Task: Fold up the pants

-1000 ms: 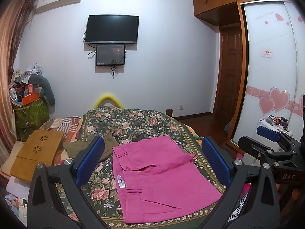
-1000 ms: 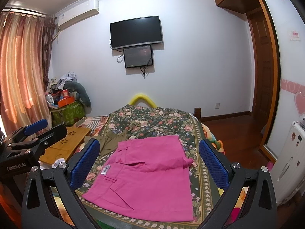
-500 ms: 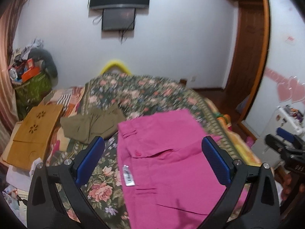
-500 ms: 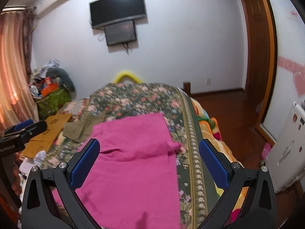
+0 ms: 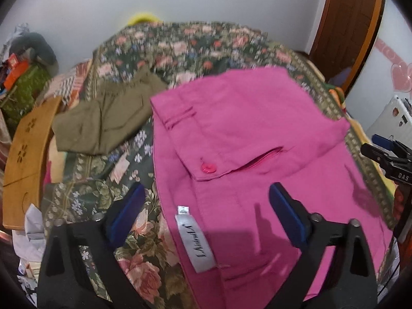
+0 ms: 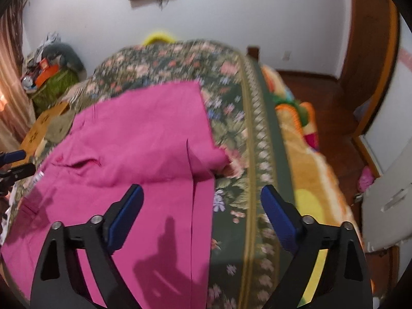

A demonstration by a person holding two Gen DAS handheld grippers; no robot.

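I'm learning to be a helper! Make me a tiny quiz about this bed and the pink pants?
1. True or false: the left gripper is squeezing the pink pants.
2. Pick one. What lies on the bedspread beside the pink pants?
A. a blue towel
B. olive pants
C. a red hat
3. Fill in: the white label sits near the pants' ____ edge, seen from the left wrist camera.

Key
1. False. Both the left gripper and the right gripper are open above the cloth, holding nothing.
2. B.
3. Left.
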